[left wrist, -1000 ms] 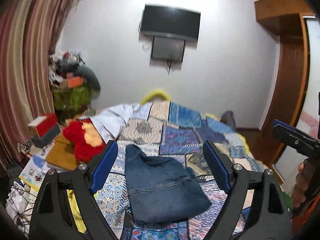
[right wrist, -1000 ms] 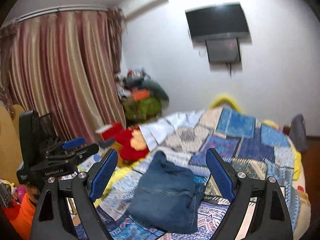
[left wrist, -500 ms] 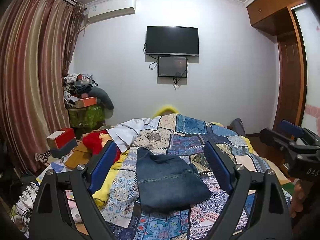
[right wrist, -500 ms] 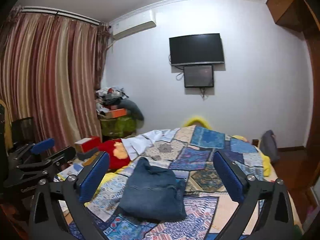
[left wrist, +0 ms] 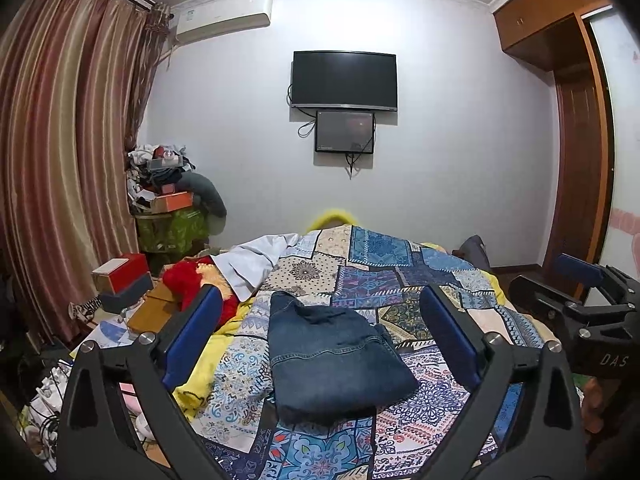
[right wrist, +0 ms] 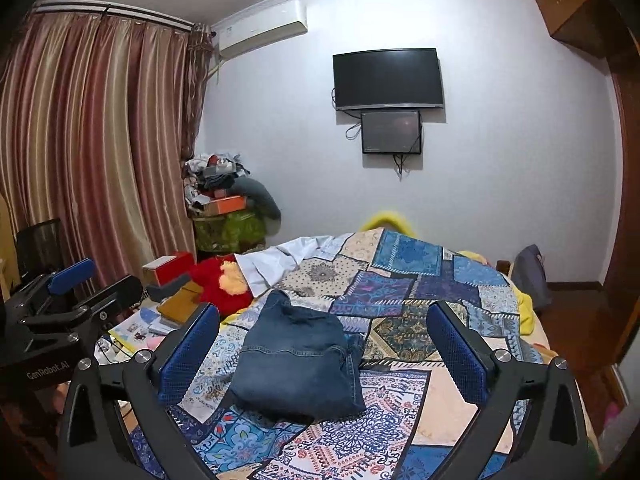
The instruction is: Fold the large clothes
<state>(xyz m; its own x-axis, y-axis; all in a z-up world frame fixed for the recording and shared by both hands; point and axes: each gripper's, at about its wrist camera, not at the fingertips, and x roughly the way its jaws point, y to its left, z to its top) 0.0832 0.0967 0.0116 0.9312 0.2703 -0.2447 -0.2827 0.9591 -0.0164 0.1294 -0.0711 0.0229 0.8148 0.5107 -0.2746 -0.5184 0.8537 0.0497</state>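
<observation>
Folded blue jeans (left wrist: 332, 356) lie in a compact stack on the patchwork bedspread (left wrist: 400, 280); they also show in the right wrist view (right wrist: 300, 364). My left gripper (left wrist: 320, 344) is open and empty, held back from the jeans and above the near edge of the bed. My right gripper (right wrist: 320, 352) is open and empty too, likewise drawn back. The right gripper shows at the right edge of the left wrist view (left wrist: 576, 300), and the left gripper shows at the left of the right wrist view (right wrist: 68, 296).
A white garment (left wrist: 256, 260) and a red plush toy (left wrist: 188, 280) lie at the bed's far left. Boxes (left wrist: 120, 280) and a heap of clutter (left wrist: 168, 192) stand by the curtain. A TV (left wrist: 344, 80) hangs on the wall; a wooden wardrobe (left wrist: 576, 140) is at the right.
Both grippers have pulled back and tilted up from the jeans, so more of the wall and ceiling shows. The jeans have not moved. Both grippers stay open.
</observation>
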